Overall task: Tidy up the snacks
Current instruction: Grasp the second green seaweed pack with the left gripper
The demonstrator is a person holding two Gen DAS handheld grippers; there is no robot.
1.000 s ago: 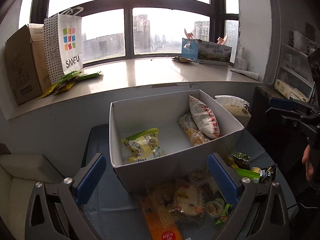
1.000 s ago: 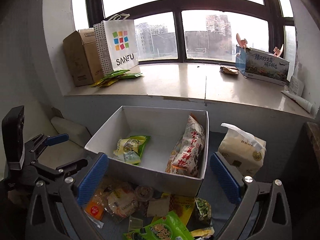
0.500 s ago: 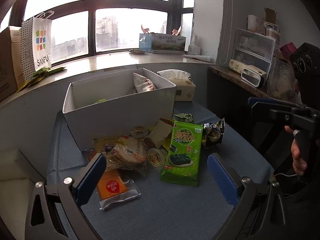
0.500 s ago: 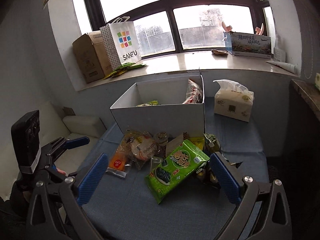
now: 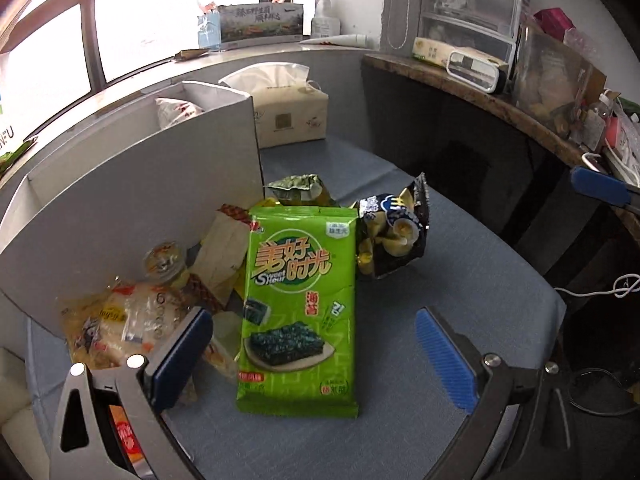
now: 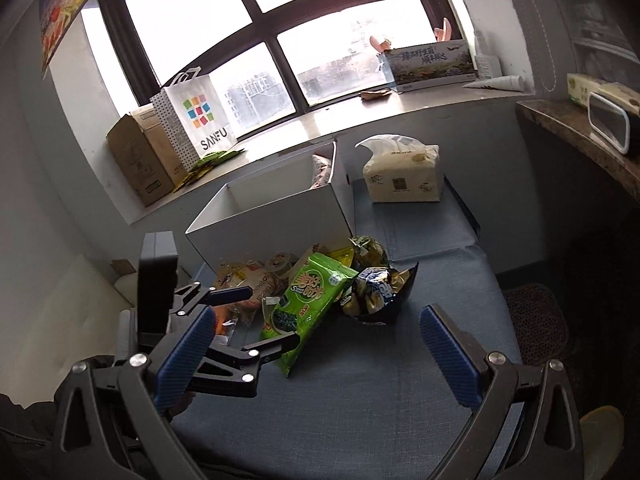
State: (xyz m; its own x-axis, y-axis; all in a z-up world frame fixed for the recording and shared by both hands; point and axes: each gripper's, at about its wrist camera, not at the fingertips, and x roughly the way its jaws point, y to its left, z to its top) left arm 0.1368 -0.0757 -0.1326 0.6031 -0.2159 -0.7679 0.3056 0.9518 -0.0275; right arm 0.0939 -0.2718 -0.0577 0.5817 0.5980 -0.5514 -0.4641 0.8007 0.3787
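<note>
Left wrist view looks down past the left tongs, whose two blue-padded fingers are spread wide apart and grasp nothing. Between the fingers, lying flat on the blue cloth surface, is a green seaweed snack packet, its top edge pointing away from the tongs. Just beyond its far right corner sits a crumpled dark blue snack bag, touching the packet's edge. Beyond the packet's top edge is a small green foil pouch. Beside the left finger lies a heap of clear-wrapped snacks with a small round jelly cup and a tan packet behind it. All of these rest against the front wall of a white cardboard box, which stands farther ahead to the left; a white snack bag shows over its rim. A tissue pack stands past the box's right corner.

Right wrist view shows the right tongs held higher and farther back, fingers likewise spread wide and empty. Ahead and to the left of them, the left tongs hover low, with one finger at the near end of the green seaweed snack packet; whether it touches cannot be told. The dark blue snack bag lies straight ahead, the white cardboard box beyond it, and the tissue pack farther ahead to the right. A paper shopping bag stands on the windowsill.
</note>
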